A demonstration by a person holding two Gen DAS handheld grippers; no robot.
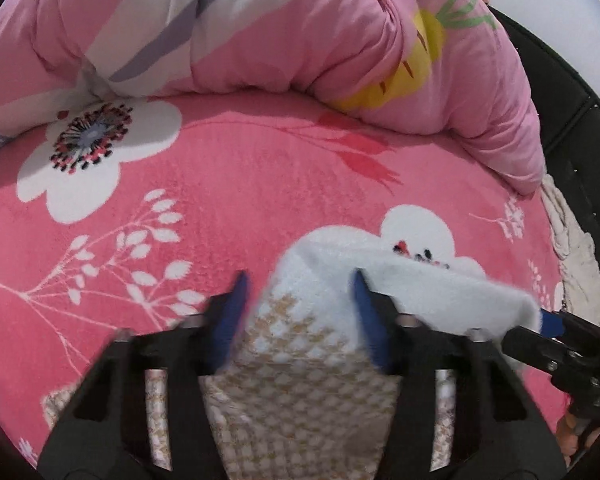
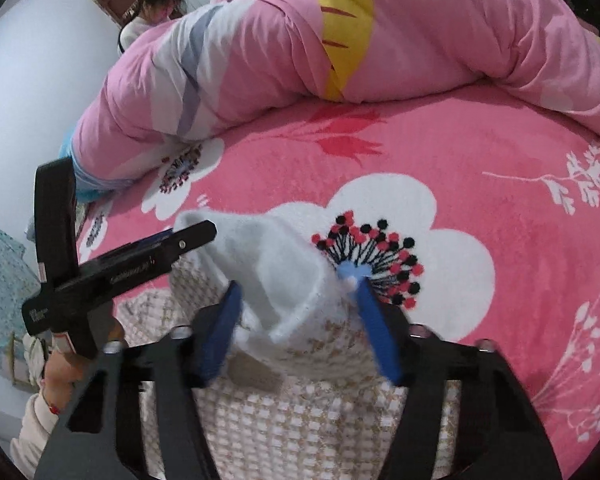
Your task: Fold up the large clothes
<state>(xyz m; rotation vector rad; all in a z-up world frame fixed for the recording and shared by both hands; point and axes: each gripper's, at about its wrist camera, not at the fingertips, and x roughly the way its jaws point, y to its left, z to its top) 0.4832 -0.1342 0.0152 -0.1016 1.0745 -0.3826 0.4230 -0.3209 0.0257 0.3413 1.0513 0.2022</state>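
The garment [image 1: 300,380] is a cream and tan houndstooth piece with a white fleecy lining, lying on the pink flowered bedspread [image 1: 240,184]. My left gripper [image 1: 300,304] has a bunched fold of it filling the gap between its blue pads, and the lining drapes over the right finger. The right gripper [image 1: 548,324] shows at the lower right edge, holding the same fold. In the right wrist view my right gripper [image 2: 298,300] is closed on a raised peak of the garment [image 2: 300,420]. The left gripper [image 2: 192,236] grips the lining just to its left.
A puffy pink quilt [image 1: 300,32] with a carrot print lies heaped across the far side of the bed [image 2: 420,40]. A black bed frame [image 1: 572,120] and a cream cloth [image 1: 576,256] edge the right. Another person [image 2: 156,8] sits beyond the quilt. A hand [image 2: 60,372] holds the left gripper.
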